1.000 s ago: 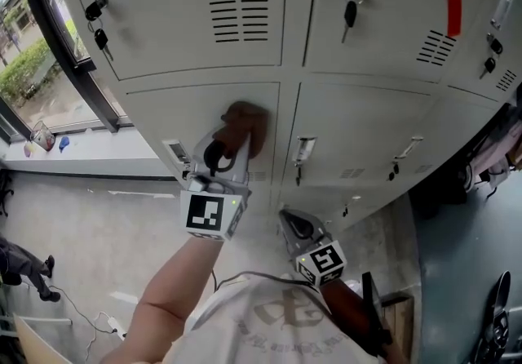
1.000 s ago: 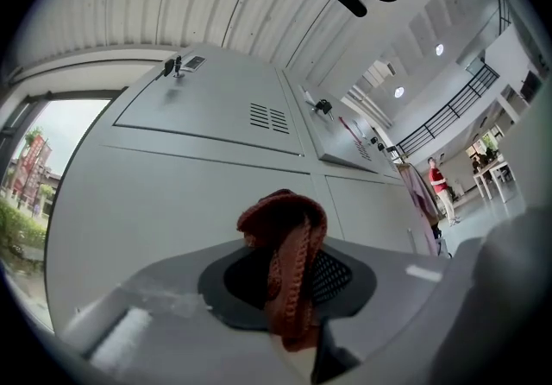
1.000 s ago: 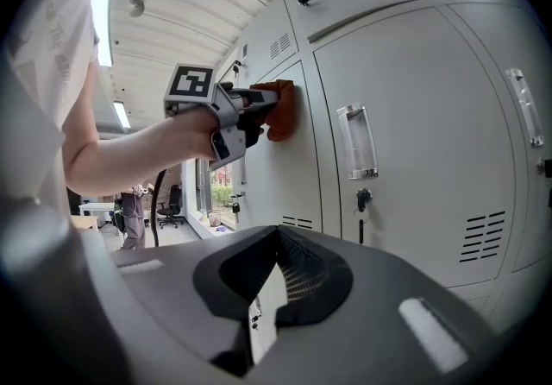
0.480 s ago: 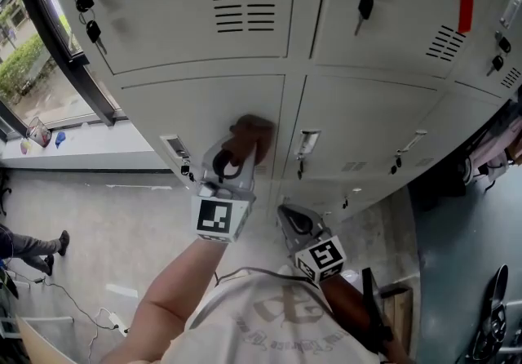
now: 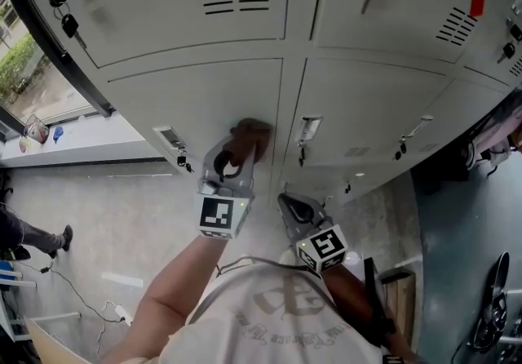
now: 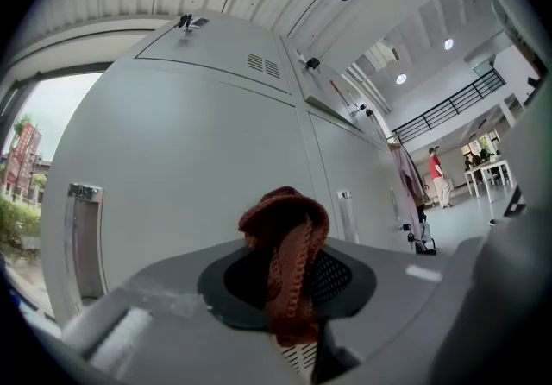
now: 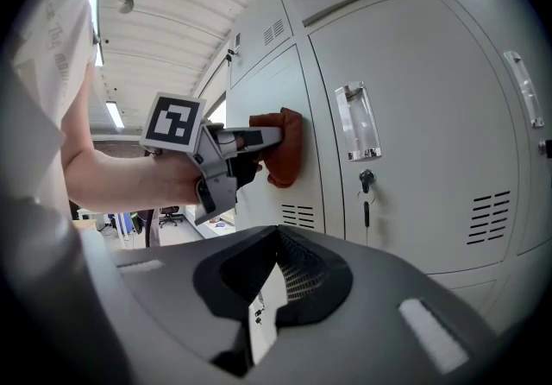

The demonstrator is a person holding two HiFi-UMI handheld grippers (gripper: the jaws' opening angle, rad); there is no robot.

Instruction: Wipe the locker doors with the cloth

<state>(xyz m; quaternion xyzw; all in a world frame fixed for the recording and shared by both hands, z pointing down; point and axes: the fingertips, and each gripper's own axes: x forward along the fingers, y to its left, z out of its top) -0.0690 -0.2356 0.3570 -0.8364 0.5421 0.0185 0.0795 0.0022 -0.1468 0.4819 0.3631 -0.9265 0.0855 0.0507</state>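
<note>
In the head view the left gripper (image 5: 236,150) and the arm (image 5: 175,289) behind it cover the lower part of the door (image 5: 192,101). The gripper's body also hides where the cloth (image 5: 249,132) meets the metal. The upper lockers (image 5: 163,3) are cut off by the top of that picture, and the right forearm is mostly hidden under the shirt (image 5: 277,317). In the left gripper view the cloth (image 6: 285,241) bunches over the jaw tips, so the tips cannot be seen, nor how much cloth hangs below them.

The left gripper (image 6: 289,293) is clamped on the cloth. Its jaws are drawn in tight on the rust-brown knit, which stands up between them in a folded loop. The right gripper view shows this from the side. There the cloth (image 7: 283,148) is pressed against the door (image 7: 269,85) at its right edge, just beside the seam with the next door (image 7: 414,116) and above the vents (image 7: 297,217). The next door's handle (image 7: 357,121) and key (image 7: 366,185) are near the cloth but not touched.

The right gripper (image 5: 287,206) is held low, apart from the lockers and pointing toward them. In its own view the jaws are drawn together with only a thin slit left, and nothing sits between them.
</note>
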